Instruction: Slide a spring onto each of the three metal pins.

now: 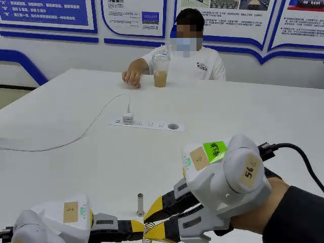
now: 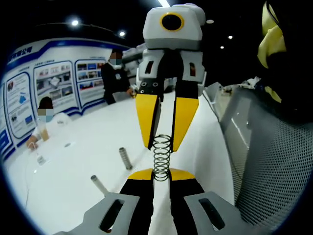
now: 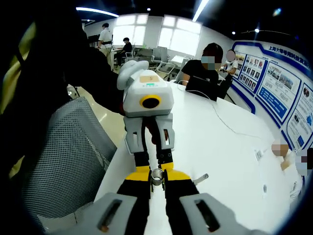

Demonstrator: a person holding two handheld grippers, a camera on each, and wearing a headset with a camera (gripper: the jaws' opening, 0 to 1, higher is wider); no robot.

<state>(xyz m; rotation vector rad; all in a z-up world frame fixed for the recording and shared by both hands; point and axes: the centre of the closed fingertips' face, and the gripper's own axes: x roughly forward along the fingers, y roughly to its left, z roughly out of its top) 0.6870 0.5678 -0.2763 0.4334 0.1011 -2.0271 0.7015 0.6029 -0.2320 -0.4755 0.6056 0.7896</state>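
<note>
A spring point(image 2: 162, 157) is being gripped by left claw point(image 2: 162, 176) and right claw point(image 3: 156, 180), both closed; alignment over pin point(image 1: 140, 204) likely needed next.

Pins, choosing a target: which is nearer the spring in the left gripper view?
The upper pin beside the spring; the lower pin stands farther left.

On the table point(image 1: 228, 116), 1 pin point(image 1: 140, 204) stands just behind the spring point(image 1: 148, 230); a power strip point(image 1: 147, 123) lies farther back, a cup point(image 1: 160, 71) beyond.
</note>
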